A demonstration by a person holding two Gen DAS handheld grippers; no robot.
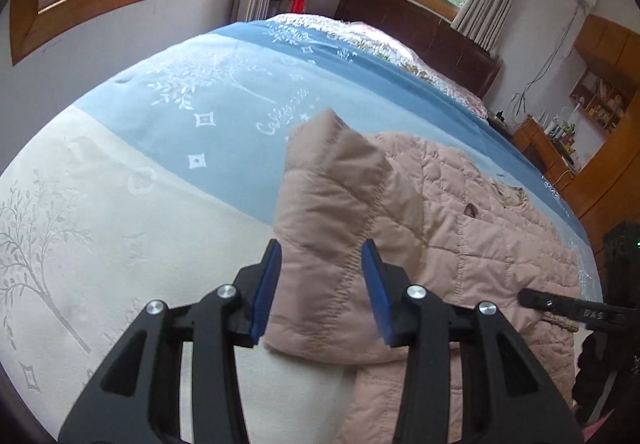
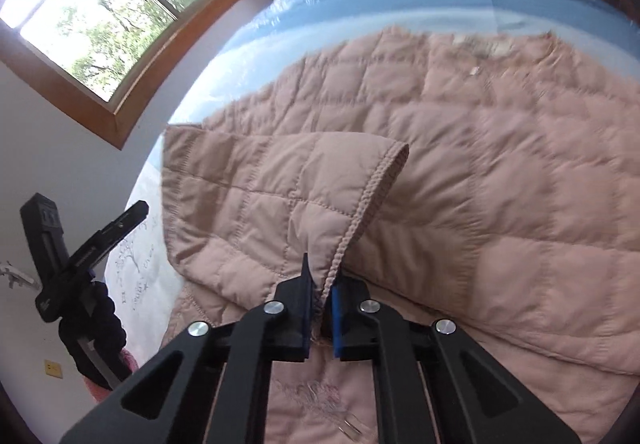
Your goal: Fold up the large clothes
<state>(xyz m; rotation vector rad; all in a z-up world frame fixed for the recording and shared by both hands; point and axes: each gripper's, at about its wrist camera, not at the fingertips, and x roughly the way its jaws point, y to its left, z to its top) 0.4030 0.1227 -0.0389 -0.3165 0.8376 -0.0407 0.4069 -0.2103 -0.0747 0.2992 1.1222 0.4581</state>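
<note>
Fingers of the right gripper [image 2: 321, 306] pinch the stitched hem of the pink quilted jacket [image 2: 460, 172], lifting one panel over the body. The left gripper [image 1: 320, 292] stands spread, its blue pads either side of a raised sleeve or corner, not visibly clamping. The jacket lies on the blue and cream bedspread [image 1: 168, 148]. Folding looks barely begun; blur hides the collar area, and the far edge is cut off.

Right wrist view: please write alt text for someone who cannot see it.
The right gripper is shut on the stitched hem of a pink quilted jacket, lifting a flap of it over the rest, which lies spread on a blue and cream bedspread. The left gripper shows at lower left, a window above it.
</note>
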